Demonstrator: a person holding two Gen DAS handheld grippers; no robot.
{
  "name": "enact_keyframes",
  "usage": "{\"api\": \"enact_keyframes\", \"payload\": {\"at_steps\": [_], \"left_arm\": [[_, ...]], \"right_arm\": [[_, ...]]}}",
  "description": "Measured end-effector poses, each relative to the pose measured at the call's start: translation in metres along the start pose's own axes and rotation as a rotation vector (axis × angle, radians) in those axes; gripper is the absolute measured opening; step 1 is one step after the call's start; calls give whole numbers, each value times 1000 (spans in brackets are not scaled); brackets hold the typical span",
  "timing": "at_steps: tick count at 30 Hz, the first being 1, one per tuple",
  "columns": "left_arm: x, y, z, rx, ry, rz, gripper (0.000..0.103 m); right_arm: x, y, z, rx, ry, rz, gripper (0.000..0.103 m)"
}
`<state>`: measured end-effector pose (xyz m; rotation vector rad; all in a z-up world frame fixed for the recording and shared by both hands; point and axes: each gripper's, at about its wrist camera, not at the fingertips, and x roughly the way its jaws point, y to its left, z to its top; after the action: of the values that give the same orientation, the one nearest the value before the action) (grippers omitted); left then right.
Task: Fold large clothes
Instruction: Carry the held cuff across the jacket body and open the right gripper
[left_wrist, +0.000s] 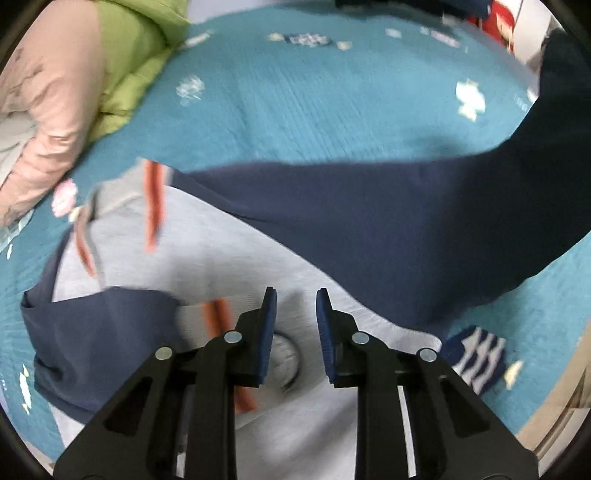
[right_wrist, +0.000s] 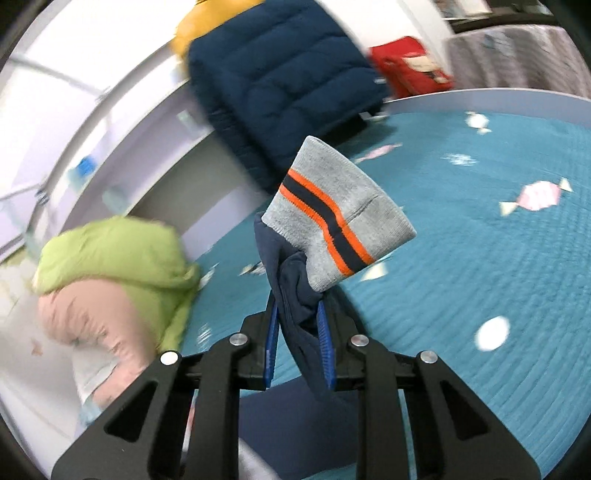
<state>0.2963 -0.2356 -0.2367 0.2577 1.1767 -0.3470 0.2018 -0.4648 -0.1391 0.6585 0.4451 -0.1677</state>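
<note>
Navy and grey sweatshirt with orange stripes spread on teal quilted bed, left tongs apart and empty above its grey body, right tongs clamped on its navy sleeve below the grey striped cuff, raised over the bed.

Each hand-held unit ends in a two-finger gripper of matte black moulded plastic. On the left gripper, two broad black linkage arms fan out from the bottom of the frame, each pierced by an elongated triangular cut-out. Four round silver pivot pins mark the joints, two per side. The fingers are lined on their inner faces with ribbed blue pads. The right gripper is built identically: black linkage arms with triangular cut-outs, four bright silver pivot pins, and thin ribbed blue pads on the inner faces of the fingers. No cables, labels or sleeves are visible in either wrist view.
</note>
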Motion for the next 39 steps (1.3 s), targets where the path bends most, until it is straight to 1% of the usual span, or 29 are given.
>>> {"api": "enact_keyframes", "payload": {"at_steps": [1, 3, 6, 8, 9, 10, 11, 14, 15, 17, 18, 20, 21, 22, 25, 27, 28, 29, 30, 31, 32, 35, 37, 39], "left_arm": [[-10, 10, -1, -7, -13, -5, 23], [-32, 36, -6, -21, -47, -3, 23], [-62, 80, -19, -37, -89, 38, 23], [-80, 119, -32, -62, -118, 70, 23], [-85, 134, -38, -75, -125, 78, 23], [-92, 155, -45, -96, -133, 84, 23], [-98, 176, -54, -125, -144, 91, 23], [-103, 232, -79, -203, -162, 134, 23], [-101, 250, -86, -230, -152, 134, 23], [-95, 284, -106, -269, -136, 130, 23], [-93, 296, -115, -277, -137, 140, 23], [-87, 319, -133, -292, -154, 183, 23], [-82, 331, -142, -304, -160, 185, 23], [-78, 337, -146, -315, -157, 174, 23], [-62, 365, -149, -382, -91, 139, 23], [-64, 376, -147, -412, -98, 95, 23], [-66, 379, -146, -414, -104, 82, 23], [-66, 380, -145, -411, -107, 81, 23], [-67, 381, -144, -406, -109, 93, 23], [-67, 381, -145, -403, -108, 106, 23], [-66, 382, -146, -402, -105, 109, 23], [-65, 388, -149, -419, -83, 107, 24], [-67, 393, -150, -435, -86, 94, 24], [-69, 393, -149, -442, -91, 82, 24]], "right_arm": [[-2, 14, -3, -18, 6, 9, 19], [-5, 49, -11, -61, 18, 55, 19], [-4, 92, -25, -103, 49, 103, 19], [1, 131, -40, -149, 73, 119, 19], [4, 144, -45, -166, 82, 121, 19], [8, 167, -58, -187, 94, 124, 19], [12, 179, -64, -202, 104, 128, 19], [27, 227, -100, -262, 145, 130, 19], [30, 237, -111, -277, 151, 123, 19], [43, 264, -144, -318, 184, 117, 19], [49, 270, -156, -325, 202, 115, 19], [73, 291, -192, -362, 275, 84, 19], [85, 300, -210, -386, 306, 60, 19], [93, 306, -225, -404, 328, 44, 19], [114, 319, -262, -443, 393, 9, 19], [123, 323, -283, -464, 437, -19, 20], [130, 324, -293, -473, 477, -31, 23], [136, 324, -301, -472, 526, -21, 32], [138, 322, -307, -460, 567, 3, 38], [140, 321, -312, -437, 613, 51, 50], [138, 321, -315, -424, 639, 96, 57], [126, 323, -314, -403, 701, 218, 59], [115, 321, -309, -407, 703, 239, 59], [103, 315, -297, -423, 680, 227, 59]]}}
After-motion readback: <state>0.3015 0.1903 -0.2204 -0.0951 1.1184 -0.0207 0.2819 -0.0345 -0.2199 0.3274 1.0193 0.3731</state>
